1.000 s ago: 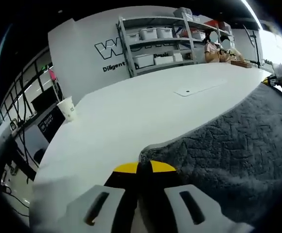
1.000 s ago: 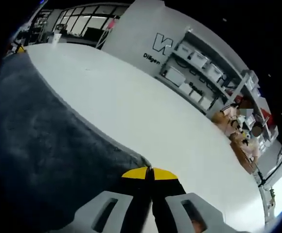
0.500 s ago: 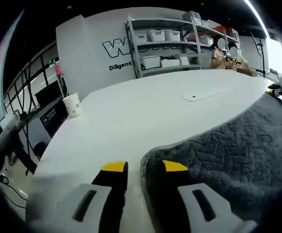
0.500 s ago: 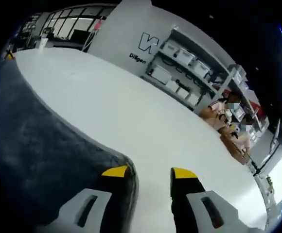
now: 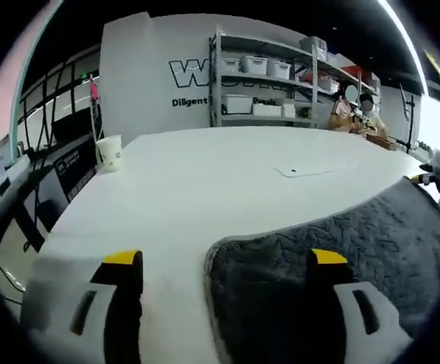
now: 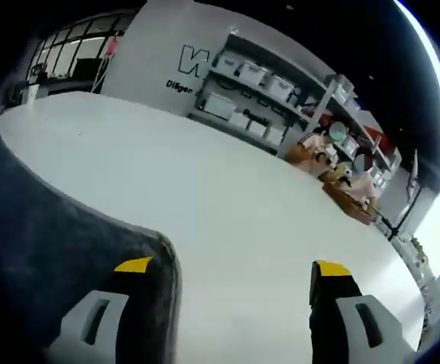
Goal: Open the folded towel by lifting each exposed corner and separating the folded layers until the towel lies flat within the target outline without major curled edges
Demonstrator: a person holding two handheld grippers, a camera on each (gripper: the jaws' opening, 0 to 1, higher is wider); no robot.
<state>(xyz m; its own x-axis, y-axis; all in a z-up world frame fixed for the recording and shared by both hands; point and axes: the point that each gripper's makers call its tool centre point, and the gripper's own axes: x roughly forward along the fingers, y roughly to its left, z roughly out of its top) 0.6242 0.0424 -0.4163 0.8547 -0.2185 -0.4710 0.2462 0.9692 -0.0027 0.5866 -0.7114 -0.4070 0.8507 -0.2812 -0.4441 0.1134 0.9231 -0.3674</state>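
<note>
Item: grey towel [image 5: 334, 243], lower right of left gripper view, spread on white counter [image 5: 205, 182]; a rounded corner lies between the left tongs [image 5: 224, 262], jaws wide apart, gripping nothing. In right gripper view the towel fills lower left, corner by the left jaw of the right tongs [image 6: 231, 267], also spread wide, nothing held.
Misc: paper cup [image 5: 110, 152] at left; shelving [image 5: 262, 80] at top, w/ bins.
Risk (judgement): tongs sit close to the corners; a careless pull-away could snag an edge and curl or drag it off the outline. Outline itself not discernible.

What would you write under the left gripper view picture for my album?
Open left gripper over a corner of the grey towel on a white table.
</note>
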